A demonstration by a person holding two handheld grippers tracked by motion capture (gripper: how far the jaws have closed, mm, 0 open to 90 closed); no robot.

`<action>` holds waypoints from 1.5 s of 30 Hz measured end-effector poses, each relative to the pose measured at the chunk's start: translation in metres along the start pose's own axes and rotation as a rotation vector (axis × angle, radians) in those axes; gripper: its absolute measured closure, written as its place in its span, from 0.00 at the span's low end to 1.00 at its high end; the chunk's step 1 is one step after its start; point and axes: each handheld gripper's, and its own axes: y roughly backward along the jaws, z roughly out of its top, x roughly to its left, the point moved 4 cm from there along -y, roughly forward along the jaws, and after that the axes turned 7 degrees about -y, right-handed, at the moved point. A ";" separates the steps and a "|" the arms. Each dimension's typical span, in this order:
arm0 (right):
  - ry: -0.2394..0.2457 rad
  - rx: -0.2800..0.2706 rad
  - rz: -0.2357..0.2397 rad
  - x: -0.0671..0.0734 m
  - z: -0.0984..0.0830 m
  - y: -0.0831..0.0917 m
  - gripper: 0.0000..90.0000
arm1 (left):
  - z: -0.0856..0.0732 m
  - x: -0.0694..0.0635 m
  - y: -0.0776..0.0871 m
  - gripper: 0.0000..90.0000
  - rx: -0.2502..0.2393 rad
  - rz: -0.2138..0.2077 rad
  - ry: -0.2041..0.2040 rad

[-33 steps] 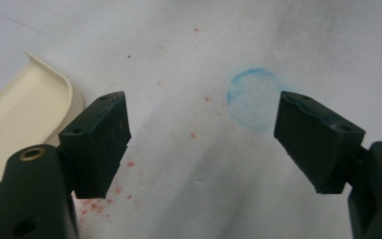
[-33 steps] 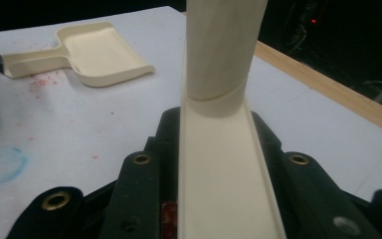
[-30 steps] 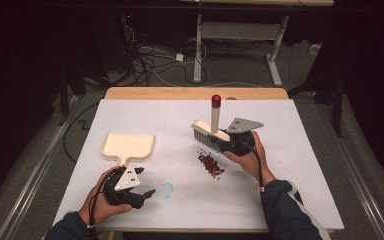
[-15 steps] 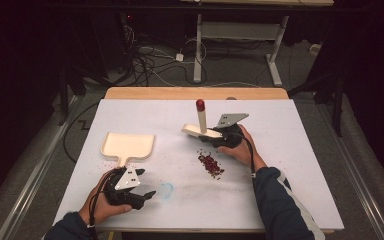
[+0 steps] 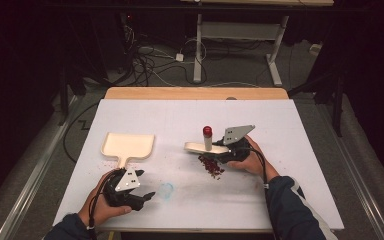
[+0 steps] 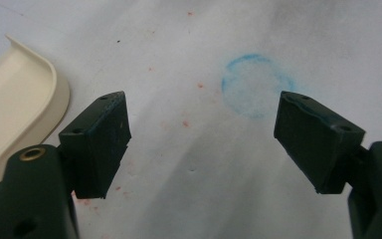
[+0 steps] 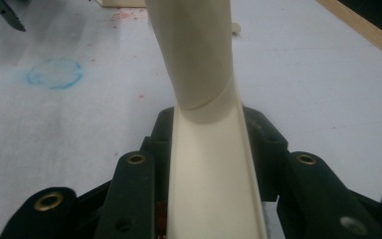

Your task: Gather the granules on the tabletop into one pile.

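Brush (image 5: 206, 146) now tipped over, head lying flat just above the red crumbs (image 5: 211, 165), clamped in right gripper (image 5: 230, 150), jaws lately easing a little. Sweeping likely next. Left gripper (image 5: 139, 198) parted, empty, near dustpan (image 5: 128, 145).

Left tool (image 5: 147, 195): black moulded body with two stubby black jaws; a black cable trails from it.
Left tool plate: grey three-cornered metal plate on top, dotted with small holes.
Left tool jaws, close up: dark square pads (image 6: 102, 142) with faint blue smears along the edges; a brass-ringed screw hole on each arm behind them.
Right tool (image 5: 219, 156): same black body, same grey three-cornered plate on top, a black cable running back along the wrist.
Right tool arms, close up: black links with brass-ringed holes and one plain grey screw head.
Sleeves: dark blue on both forearms; the right sleeve (image 5: 292, 210) carries a pale stripe.
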 end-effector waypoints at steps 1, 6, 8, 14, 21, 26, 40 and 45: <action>0.003 0.001 0.004 0.001 -0.001 0.002 0.71 | 0.000 0.000 0.000 0.24 0.001 0.000 0.000; -0.001 -0.019 0.018 0.005 -0.006 0.010 0.72 | 0.000 0.000 0.000 0.24 0.005 -0.001 -0.005; 0.000 -0.019 0.025 0.006 -0.007 0.013 0.72 | -0.001 0.000 0.000 0.24 0.006 -0.001 -0.005; 0.025 -0.016 -0.001 0.007 -0.005 0.019 0.73 | -0.001 0.000 0.002 0.24 0.007 0.004 -0.007; 0.024 -0.029 -0.067 0.004 -0.004 0.025 0.74 | -0.002 0.001 0.003 0.24 0.005 0.010 -0.006; 0.010 -0.042 -0.123 0.002 -0.003 0.026 0.75 | -0.001 0.001 0.003 0.24 0.008 0.009 -0.010; -0.036 -0.121 -0.211 0.016 0.016 0.053 0.75 | 0.000 0.001 0.004 0.24 0.004 0.016 -0.019; -0.041 -0.135 -0.178 0.036 0.027 0.066 0.75 | 0.001 0.000 0.005 0.24 0.004 0.023 -0.026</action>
